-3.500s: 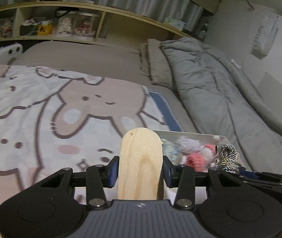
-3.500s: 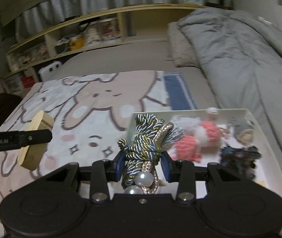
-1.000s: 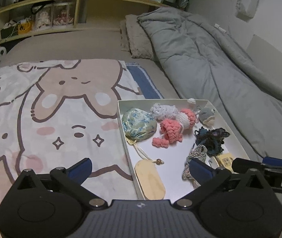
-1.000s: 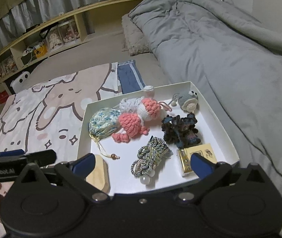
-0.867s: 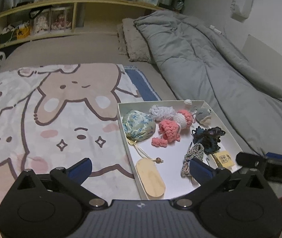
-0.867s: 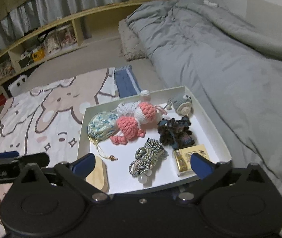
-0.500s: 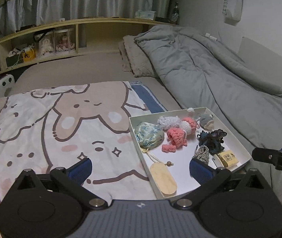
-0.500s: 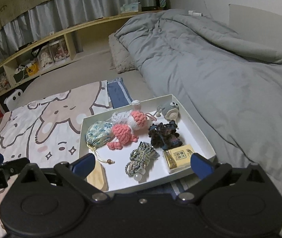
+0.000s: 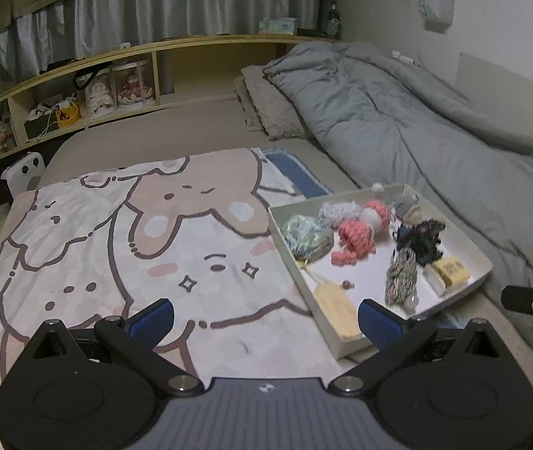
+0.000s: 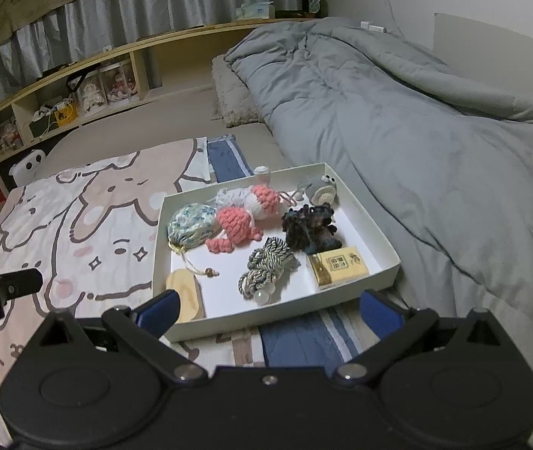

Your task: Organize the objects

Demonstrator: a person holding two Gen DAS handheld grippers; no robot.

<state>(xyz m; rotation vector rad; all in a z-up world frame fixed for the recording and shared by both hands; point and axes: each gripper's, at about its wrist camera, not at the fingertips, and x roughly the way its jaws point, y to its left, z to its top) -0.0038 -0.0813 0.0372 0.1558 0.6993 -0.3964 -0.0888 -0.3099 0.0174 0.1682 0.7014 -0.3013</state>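
Observation:
A white shallow box lies on the bed and holds small items. Inside are a wooden oval piece, a striped twisted cord with pearls, a floral pouch, a pink crocheted toy, a dark yarn bundle, a yellow packet and a grey plush. My left gripper is open and empty, above the blanket to the box's left. My right gripper is open and empty, hovering above the box's near edge.
A cartoon bunny blanket covers the left of the bed. A grey duvet lies bunched on the right, with a pillow behind. Wooden shelves with figurines run along the back wall.
Both grippers let go of the wooden piece and the cord, which now lie in the box. Both have since pulled back and up, so the box looks smaller.

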